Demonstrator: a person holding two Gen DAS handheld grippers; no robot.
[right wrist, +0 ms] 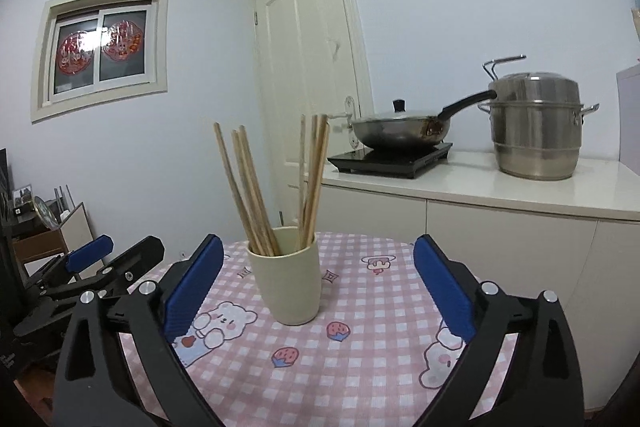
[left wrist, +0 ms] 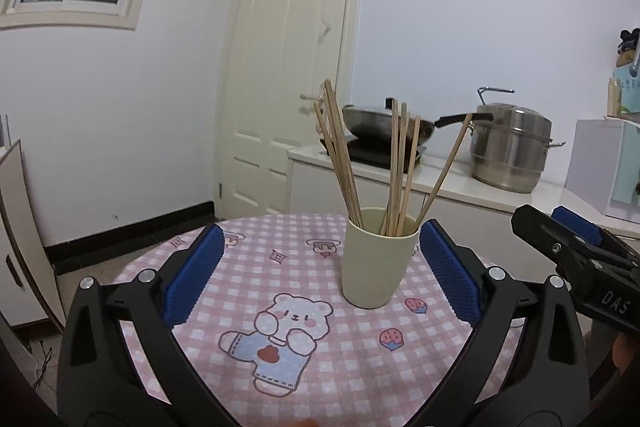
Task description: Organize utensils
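- Both my jaws stand spread wide with nothing between their blue pads: my left gripper (left wrist: 318, 269) and my right gripper (right wrist: 318, 281) each hang above the checked tablecloth (left wrist: 352, 367), pointing a little downward, neither touching the cup.
- Straight past my left fingertips stands the beige cup (left wrist: 378, 261), upright on the cloth, nearer my right-hand pad than the other, apart from both.
- From my right wrist the same cup (right wrist: 289, 277) sits left of centre between the pads, closer to the left one, again untouched.
- Wooden chopsticks (left wrist: 340, 155) fill the cup, standing on end and fanning outward in loose clusters; one stick leans far out to the right in the left view.
- My right wrist sees those chopsticks (right wrist: 248, 191) as two bunches, one leaning left, one nearly upright.
- Only my left wrist shows the printed bear (left wrist: 288, 323) on the cloth whole, and my right gripper (left wrist: 576, 251) coming in at the right edge.
- Only my right wrist shows my left gripper (right wrist: 100, 259) low at the left, plus a small cluttered cabinet (right wrist: 44, 239) against the wall.
- Behind the table runs a white counter (right wrist: 480, 187) carrying a lidded wok (right wrist: 400, 131) on a black induction hob (right wrist: 392, 157), and a steel steamer pot (right wrist: 536, 127) with its lid on.
- Farther back are a cream door (left wrist: 296, 67) and a window (right wrist: 100, 47) with red paper decorations.
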